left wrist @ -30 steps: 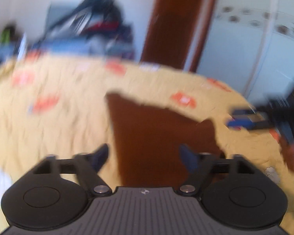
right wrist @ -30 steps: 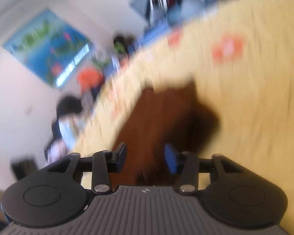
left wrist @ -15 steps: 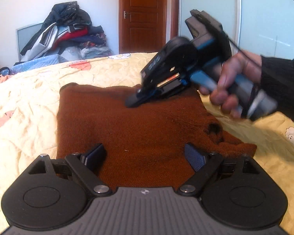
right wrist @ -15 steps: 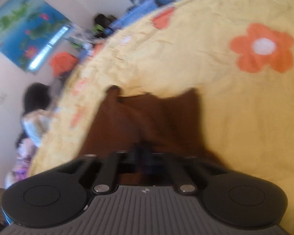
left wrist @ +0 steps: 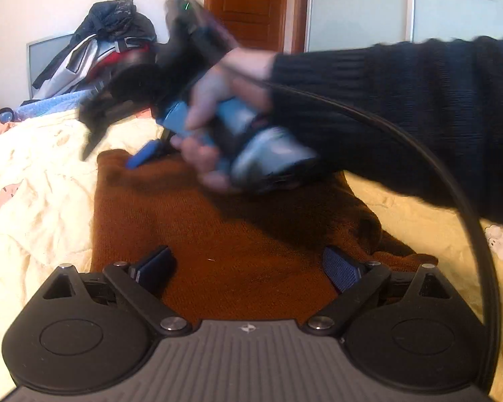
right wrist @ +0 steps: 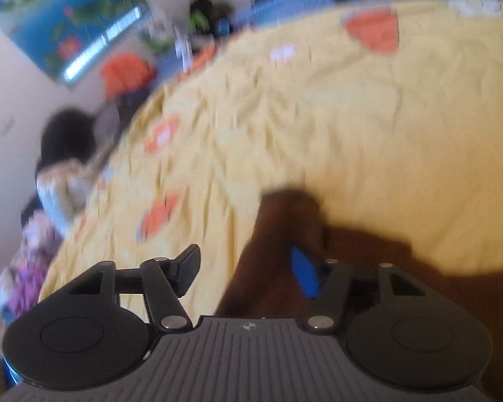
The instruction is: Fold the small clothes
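Observation:
A brown knitted garment [left wrist: 238, 234] lies flat on the yellow flowered bedspread [left wrist: 33, 201]. My left gripper [left wrist: 248, 261] hovers over the garment's near edge. Its jaws are opening wide, with cloth below them and no pad pressing on it. A hand in a dark sleeve [left wrist: 402, 107] carries my right gripper [left wrist: 115, 152] across the view, blurred, above the garment's far left corner. In the right wrist view the right gripper [right wrist: 246, 268] has its jaws opening. A corner of the brown garment [right wrist: 285, 221] lies under them near the blue pad, ungripped.
A heap of clothes [left wrist: 100, 57] sits past the bed's far side, with a wooden door [left wrist: 251, 3] and a flowered wardrobe [left wrist: 369, 6] behind. A black cable [left wrist: 419, 154] arcs from the right gripper. A person [right wrist: 63, 154] sits beyond the bed under a poster [right wrist: 67, 16].
The right gripper, shut on the brown cloth half a second ago, has opened and swung left to the far left corner. The left gripper's fingers have spread wider over the near edge.

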A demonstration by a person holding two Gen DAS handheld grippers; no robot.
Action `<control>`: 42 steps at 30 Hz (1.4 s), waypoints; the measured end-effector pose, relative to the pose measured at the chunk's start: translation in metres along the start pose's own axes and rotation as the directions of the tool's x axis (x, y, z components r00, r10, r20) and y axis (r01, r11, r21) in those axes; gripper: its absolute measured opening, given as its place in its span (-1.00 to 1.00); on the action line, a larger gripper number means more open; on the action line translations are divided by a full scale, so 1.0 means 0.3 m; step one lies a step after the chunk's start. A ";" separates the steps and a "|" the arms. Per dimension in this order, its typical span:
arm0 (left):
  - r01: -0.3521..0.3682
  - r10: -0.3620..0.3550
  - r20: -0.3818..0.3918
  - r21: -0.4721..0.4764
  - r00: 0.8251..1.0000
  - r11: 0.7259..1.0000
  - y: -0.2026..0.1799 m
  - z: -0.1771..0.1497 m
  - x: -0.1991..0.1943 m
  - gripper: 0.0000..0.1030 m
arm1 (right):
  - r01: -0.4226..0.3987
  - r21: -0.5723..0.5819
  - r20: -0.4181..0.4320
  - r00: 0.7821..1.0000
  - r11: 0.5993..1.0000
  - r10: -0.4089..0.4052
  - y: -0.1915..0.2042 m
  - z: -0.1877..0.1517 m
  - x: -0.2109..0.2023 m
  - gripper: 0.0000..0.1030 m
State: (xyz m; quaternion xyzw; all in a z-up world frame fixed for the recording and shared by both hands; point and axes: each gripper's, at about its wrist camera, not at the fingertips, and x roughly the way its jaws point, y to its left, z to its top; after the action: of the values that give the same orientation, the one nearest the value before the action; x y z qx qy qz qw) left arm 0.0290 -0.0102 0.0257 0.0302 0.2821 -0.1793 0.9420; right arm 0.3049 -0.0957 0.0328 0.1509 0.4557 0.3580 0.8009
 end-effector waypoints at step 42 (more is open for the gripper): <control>0.083 -0.175 -0.073 -0.665 0.982 0.743 0.342 -0.043 -0.027 0.01 | 0.043 0.219 0.101 0.993 0.975 -0.067 -0.323 -0.374 -0.535 -0.60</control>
State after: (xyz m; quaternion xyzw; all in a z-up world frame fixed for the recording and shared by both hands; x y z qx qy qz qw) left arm 0.0524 0.0904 0.0148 -0.3112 0.3896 -0.1309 0.8568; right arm 0.2006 -0.2870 0.0171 0.2435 0.4519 0.2753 0.8128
